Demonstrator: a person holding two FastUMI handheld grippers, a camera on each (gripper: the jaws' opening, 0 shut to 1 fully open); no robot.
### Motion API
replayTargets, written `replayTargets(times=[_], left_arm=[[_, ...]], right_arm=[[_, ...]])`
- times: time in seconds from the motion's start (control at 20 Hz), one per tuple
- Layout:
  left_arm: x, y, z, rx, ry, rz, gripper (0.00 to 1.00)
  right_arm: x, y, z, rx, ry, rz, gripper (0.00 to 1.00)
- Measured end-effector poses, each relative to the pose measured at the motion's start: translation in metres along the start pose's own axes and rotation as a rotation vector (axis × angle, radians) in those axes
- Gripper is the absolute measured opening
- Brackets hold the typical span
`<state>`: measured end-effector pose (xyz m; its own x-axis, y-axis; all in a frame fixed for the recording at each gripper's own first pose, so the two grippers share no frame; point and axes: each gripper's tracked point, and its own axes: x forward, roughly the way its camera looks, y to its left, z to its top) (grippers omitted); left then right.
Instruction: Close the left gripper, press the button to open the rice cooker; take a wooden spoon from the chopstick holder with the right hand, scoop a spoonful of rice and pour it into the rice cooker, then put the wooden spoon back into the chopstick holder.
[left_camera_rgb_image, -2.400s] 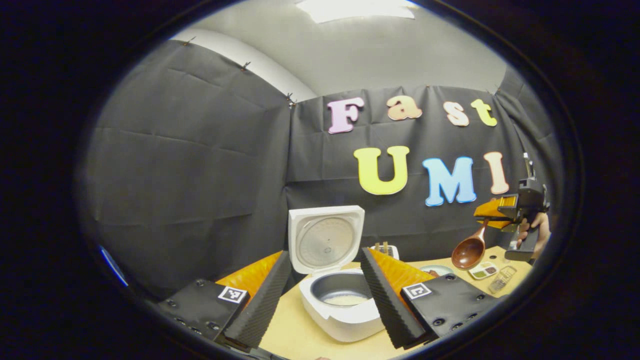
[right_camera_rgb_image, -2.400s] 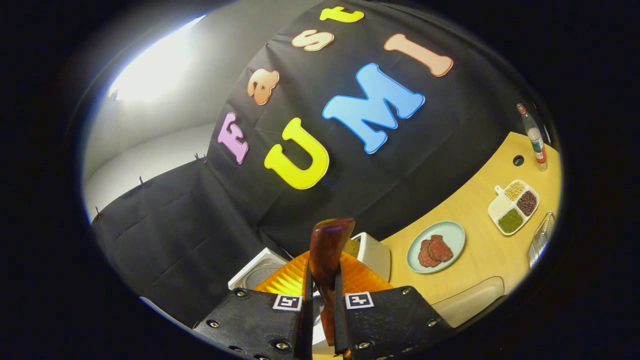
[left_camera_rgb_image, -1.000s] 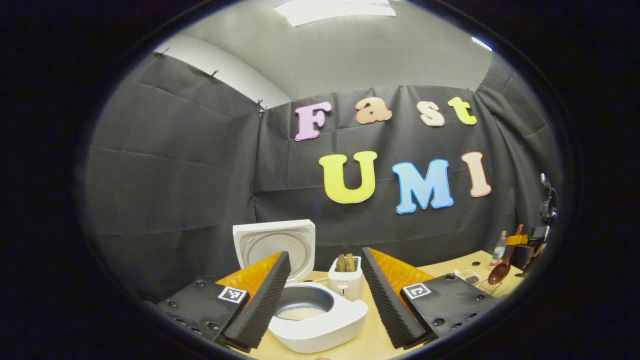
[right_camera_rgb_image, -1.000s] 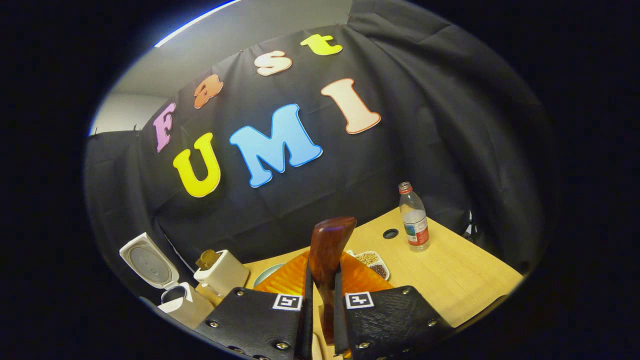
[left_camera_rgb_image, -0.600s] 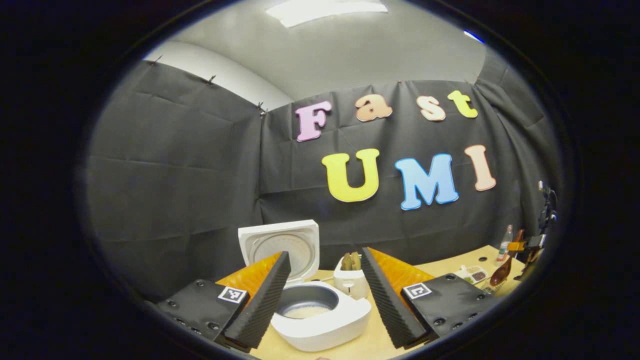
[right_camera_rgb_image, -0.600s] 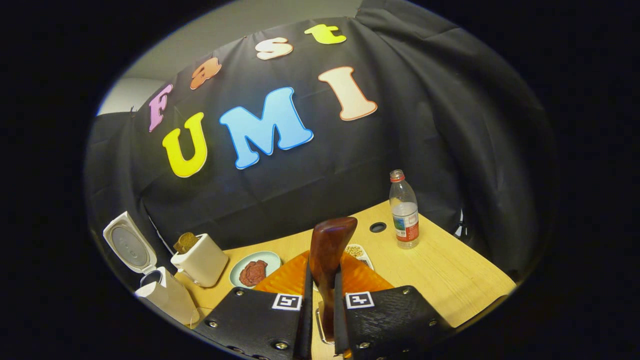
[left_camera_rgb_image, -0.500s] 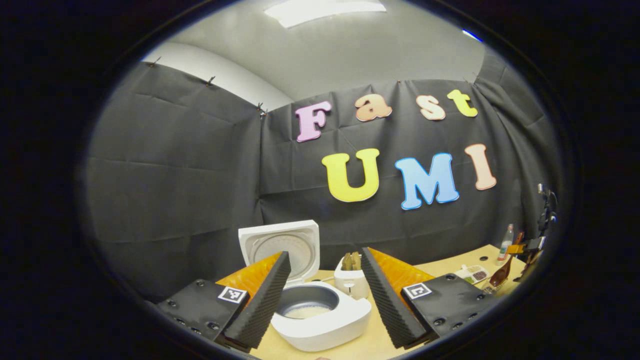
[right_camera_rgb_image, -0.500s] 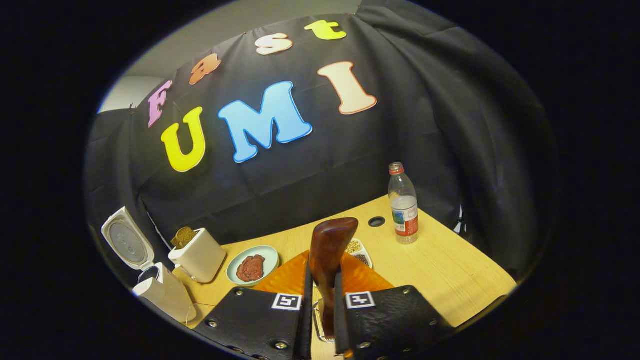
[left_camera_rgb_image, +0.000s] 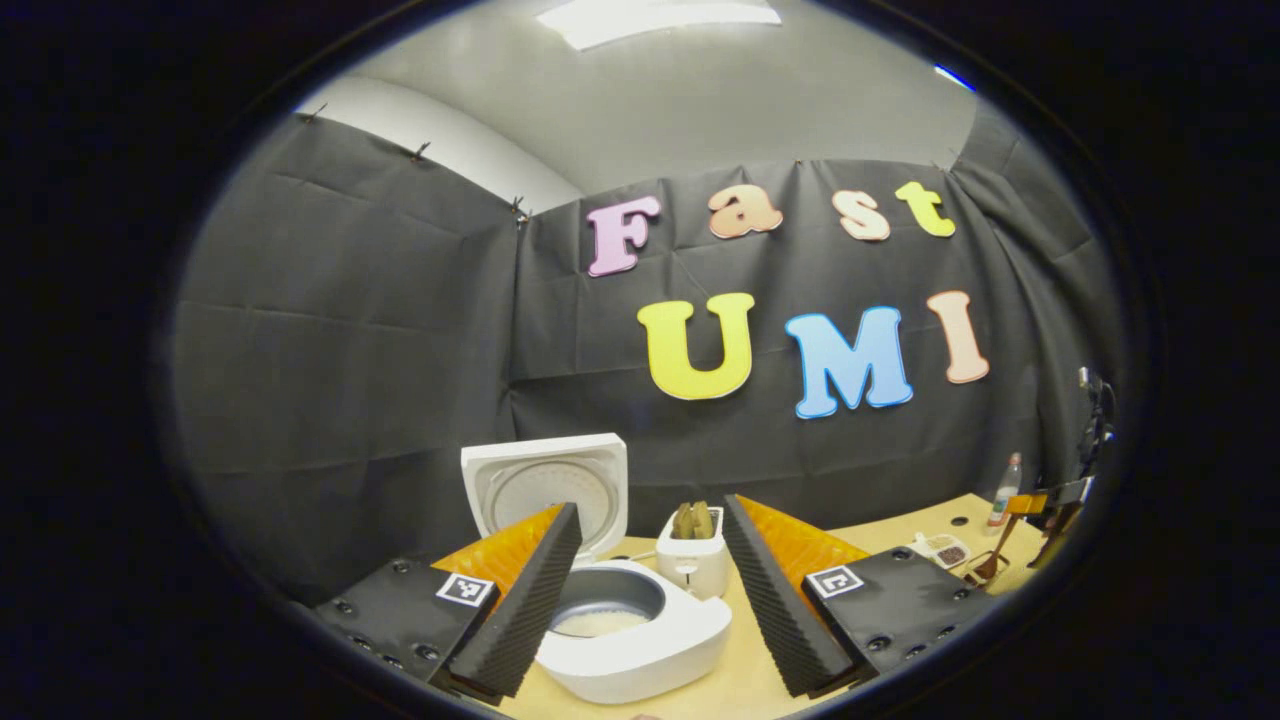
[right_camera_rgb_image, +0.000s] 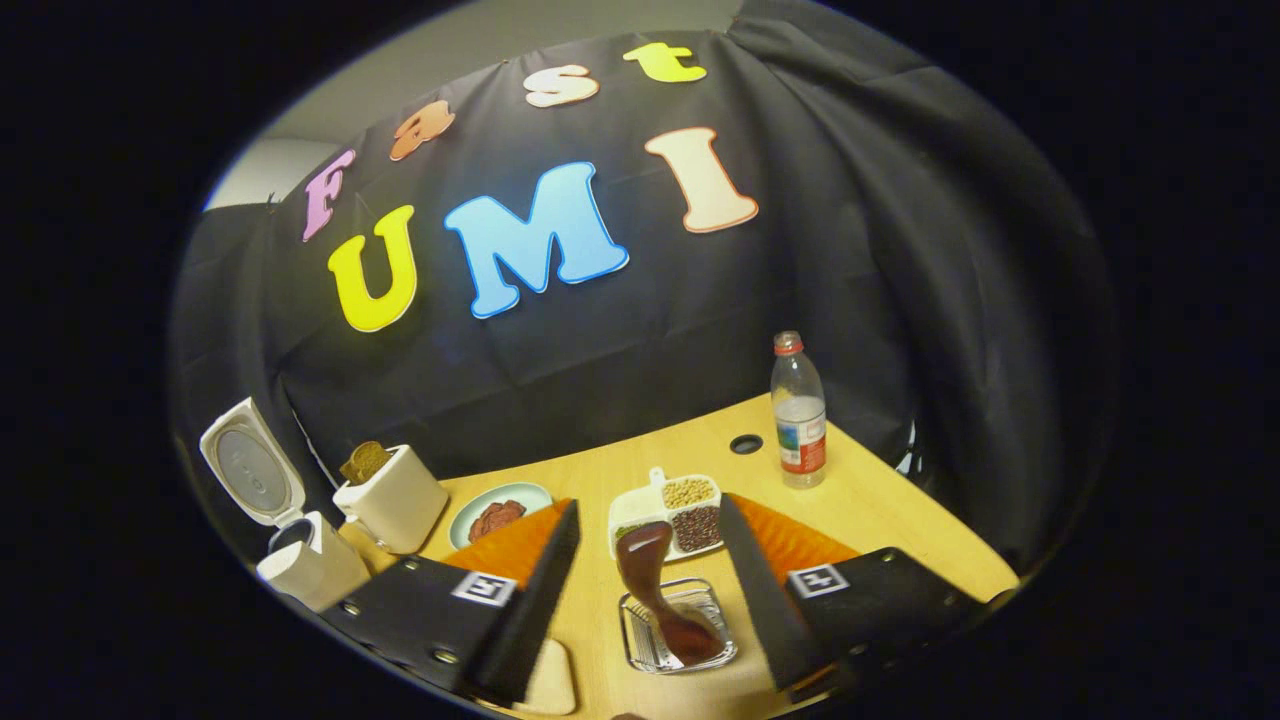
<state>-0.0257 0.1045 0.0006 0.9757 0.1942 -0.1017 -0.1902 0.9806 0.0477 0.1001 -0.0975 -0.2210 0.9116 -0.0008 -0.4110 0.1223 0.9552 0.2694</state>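
The right gripper (right_camera_rgb_image: 648, 590) hangs above a clear chopstick holder (right_camera_rgb_image: 678, 628) on the pale wooden table (right_camera_rgb_image: 900, 530), its fingers (right_camera_rgb_image: 540, 580) spread wide with nothing between them. A wooden spoon (right_camera_rgb_image: 655, 595) stands in the holder between the parted fingers, bowl down and handle leaning up and away, touching neither finger. Just behind the holder sits a white divided dish (right_camera_rgb_image: 668, 512) of beans and grains (three compartments can be made out), with a water bottle (right_camera_rgb_image: 797, 412) and a round hole in the table (right_camera_rgb_image: 745, 444) farther back. To the left lie a pale green plate (right_camera_rgb_image: 500, 512) with something reddish brown on it, a white toaster (right_camera_rgb_image: 392, 497) holding bread, and the rice cooker (right_camera_rgb_image: 290, 540) at the far left edge.

From the left gripper view, the left gripper (left_camera_rgb_image: 650, 590) also stands open and empty, its fingers framing the white rice cooker (left_camera_rgb_image: 620, 625). The cooker's lid (left_camera_rgb_image: 545, 490) is raised upright, and a layer of rice (left_camera_rgb_image: 600, 622) shows in the bottom of the inner pot. The toaster (left_camera_rgb_image: 692, 555) stands just behind the cooker. Far off at the right edge of this view the right gripper (left_camera_rgb_image: 1050, 505) can be seen over the table, too small there to judge its fingers
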Motion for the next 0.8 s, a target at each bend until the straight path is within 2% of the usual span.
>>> replayTargets(times=[0.1,0.25,0.65,0.7,0.8], left_arm=[[0.006,-0.001,-0.002,-0.007,0.003,-0.008,0.99],[0.015,-0.002,-0.002,-0.028,0.0,-0.021,1.0],[0.047,0.017,0.006,-0.059,-0.004,-0.016,1.0],[0.052,0.022,0.007,-0.066,-0.003,-0.012,0.91],[0.064,0.034,0.011,-0.068,-0.001,-0.001,0.91]], right_arm=[[-0.011,-0.001,0.024,-0.066,-0.05,-0.022,0.98],[-0.031,0.013,0.059,-0.111,-0.118,-0.02,0.98],[-0.076,0.066,0.116,-0.109,-0.196,0.064,0.98],[-0.082,0.071,0.121,-0.117,-0.206,0.068,0.98],[-0.094,0.082,0.129,-0.147,-0.237,0.079,0.98]])
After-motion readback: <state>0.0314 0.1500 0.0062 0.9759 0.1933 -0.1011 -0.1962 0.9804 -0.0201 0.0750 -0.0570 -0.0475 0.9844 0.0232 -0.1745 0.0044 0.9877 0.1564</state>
